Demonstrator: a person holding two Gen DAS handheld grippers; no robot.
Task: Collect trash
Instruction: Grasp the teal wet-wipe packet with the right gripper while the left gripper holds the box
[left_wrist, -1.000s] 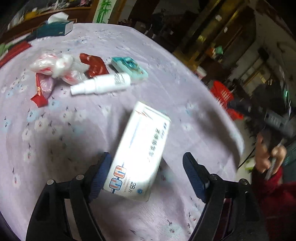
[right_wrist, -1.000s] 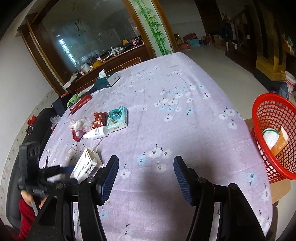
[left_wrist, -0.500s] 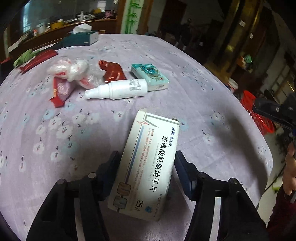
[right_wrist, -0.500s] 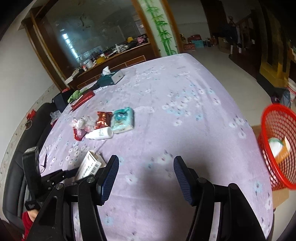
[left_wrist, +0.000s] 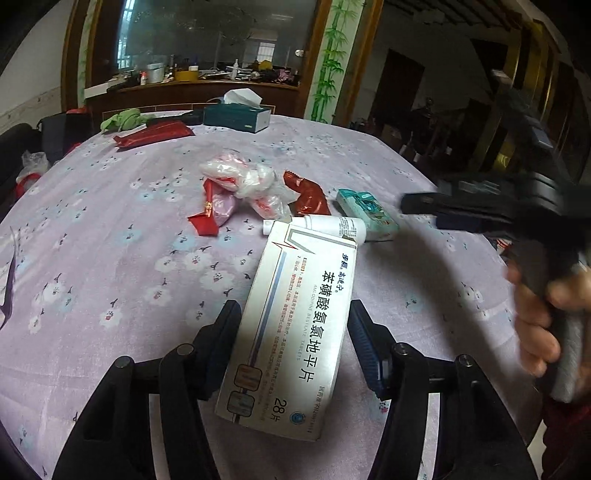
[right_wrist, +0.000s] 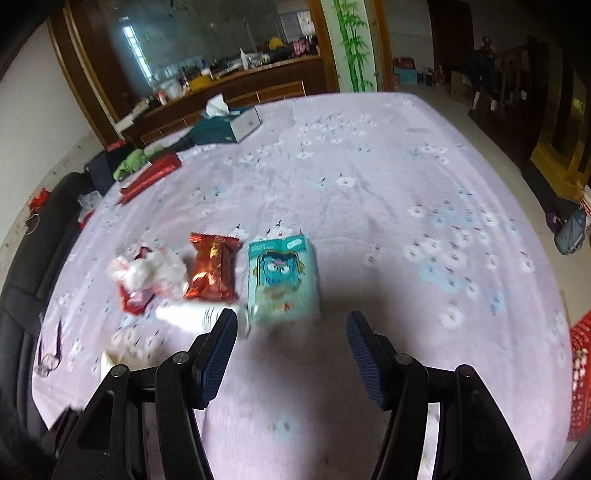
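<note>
My left gripper (left_wrist: 291, 332) is shut on a white medicine box (left_wrist: 306, 280), which is tilted and held above the purple flowered tablecloth (left_wrist: 110, 258). Behind it lie a white spray bottle (left_wrist: 332, 225), a teal tissue pack (left_wrist: 367, 214), a red snack wrapper (left_wrist: 308, 194) and crumpled clear plastic (left_wrist: 240, 177). My right gripper (right_wrist: 291, 332) is open with nothing between its fingers. It hovers just short of the teal tissue pack (right_wrist: 282, 280), with the red snack wrapper (right_wrist: 212, 271) and the spray bottle (right_wrist: 192, 315) to its left. The right wrist view is blurred.
A tissue box (right_wrist: 225, 125), a long red packet (right_wrist: 149, 179) and a green cloth (right_wrist: 133, 162) sit at the table's far side. The rim of a red basket (right_wrist: 580, 380) shows off the table's right edge. A hand (left_wrist: 535, 325) holds the right gripper.
The left gripper closed on the medicine box and raised it off the cloth. The right gripper swung in from the table's right part towards the teal tissue pack.
</note>
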